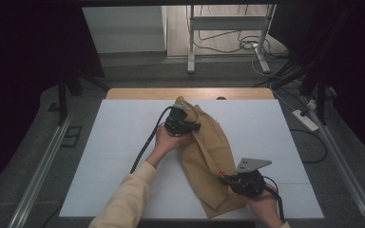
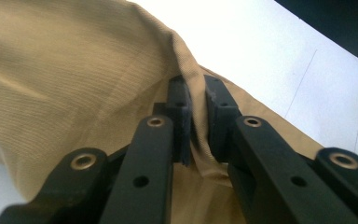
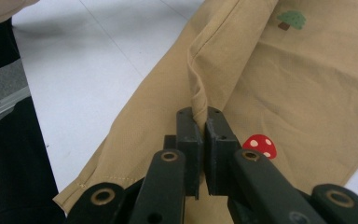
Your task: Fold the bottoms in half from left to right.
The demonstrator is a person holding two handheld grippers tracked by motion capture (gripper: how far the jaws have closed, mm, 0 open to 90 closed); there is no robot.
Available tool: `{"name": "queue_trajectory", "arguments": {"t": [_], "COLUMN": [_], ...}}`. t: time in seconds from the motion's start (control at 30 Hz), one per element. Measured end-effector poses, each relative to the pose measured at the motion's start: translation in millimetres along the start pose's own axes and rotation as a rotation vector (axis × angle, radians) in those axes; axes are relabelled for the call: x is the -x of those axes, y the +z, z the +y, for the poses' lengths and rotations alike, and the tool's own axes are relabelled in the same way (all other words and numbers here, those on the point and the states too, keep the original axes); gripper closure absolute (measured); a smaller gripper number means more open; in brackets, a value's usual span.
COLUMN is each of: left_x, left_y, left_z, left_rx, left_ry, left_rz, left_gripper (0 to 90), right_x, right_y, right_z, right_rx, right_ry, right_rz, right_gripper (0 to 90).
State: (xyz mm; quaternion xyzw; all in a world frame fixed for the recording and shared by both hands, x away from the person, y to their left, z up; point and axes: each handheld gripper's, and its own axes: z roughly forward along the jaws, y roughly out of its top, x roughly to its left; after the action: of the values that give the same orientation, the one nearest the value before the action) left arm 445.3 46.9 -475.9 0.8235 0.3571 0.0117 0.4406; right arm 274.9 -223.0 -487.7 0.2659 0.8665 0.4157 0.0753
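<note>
A tan cloth point(image 1: 204, 156) with a small mushroom print point(image 3: 260, 145) lies rumpled down the middle of the white table point(image 1: 114, 142). The left gripper point(image 1: 184, 124) has its fingers clamped on a fold at the far end; the right gripper point(image 1: 237, 180) pinches a raised fold near the near end.

The person wears a cream long sleeve point(image 1: 126, 197) on the left arm. Both tongs are black. The left tongs point(image 1: 183, 121) trail a thick black cable point(image 1: 145, 145). The right tongs point(image 1: 225, 179) carry a grey three-cornered plate point(image 1: 252, 164) with small holes on top and a small red light at the front. Up close, each jaw arm is matte black plastic with brass-ringed rivets point(image 2: 154, 122) and flat, ridged pads point(image 3: 189, 128).
</note>
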Motion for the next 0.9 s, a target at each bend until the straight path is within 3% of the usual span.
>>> {"name": "queue_trajectory", "arguments": {"t": [0.9], "left_x": [3.1], "left_y": [23.3], "left_z": [1.3], "left_rx": [-0.023], "left_ry": [-0.007], "left_rz": [-0.007], "left_gripper": [81.2], "right_x": [5.2], "right_y": [-3.6], "right_z": [-9.0], "right_rx": [-0.033], "right_ry": [0.019], "right_rz": [-0.015], "right_gripper": [85.6]}}
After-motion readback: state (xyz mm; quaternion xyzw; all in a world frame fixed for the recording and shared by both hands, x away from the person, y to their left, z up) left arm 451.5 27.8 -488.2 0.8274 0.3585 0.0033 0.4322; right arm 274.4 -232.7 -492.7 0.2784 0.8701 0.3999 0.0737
